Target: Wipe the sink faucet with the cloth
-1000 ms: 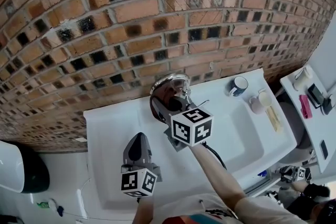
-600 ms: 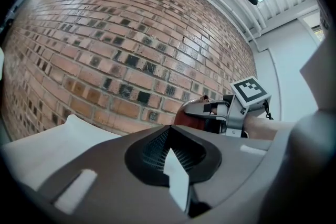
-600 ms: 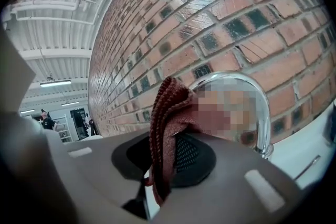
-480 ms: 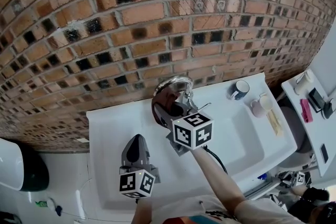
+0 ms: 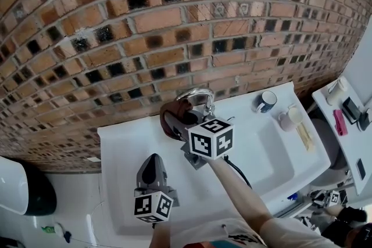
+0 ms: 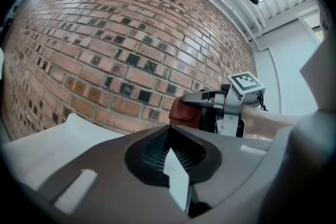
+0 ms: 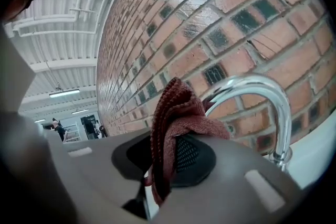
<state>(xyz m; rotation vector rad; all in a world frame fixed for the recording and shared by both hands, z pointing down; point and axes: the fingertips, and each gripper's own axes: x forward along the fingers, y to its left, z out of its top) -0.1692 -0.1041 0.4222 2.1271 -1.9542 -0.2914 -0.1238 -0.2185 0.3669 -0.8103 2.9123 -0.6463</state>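
With the right tool [image 7: 169, 152] pinching only a fold of the reddish cloth [image 7: 176, 113] at the faucet's [image 7: 262, 85] 9 o'clock, rubbing could tug it loose into the sink [image 5: 267, 154]; the left tool [image 5: 152, 165], pressed together, can't catch it.

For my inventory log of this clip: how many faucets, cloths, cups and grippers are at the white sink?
Faucet: 1, the chrome faucet
Cloth: 1, the reddish cloth, held in the right gripper's jaws
Cups: 2, the blue mug and the pale cup
Grippers: 2, the left gripper and the right gripper
Total: 6
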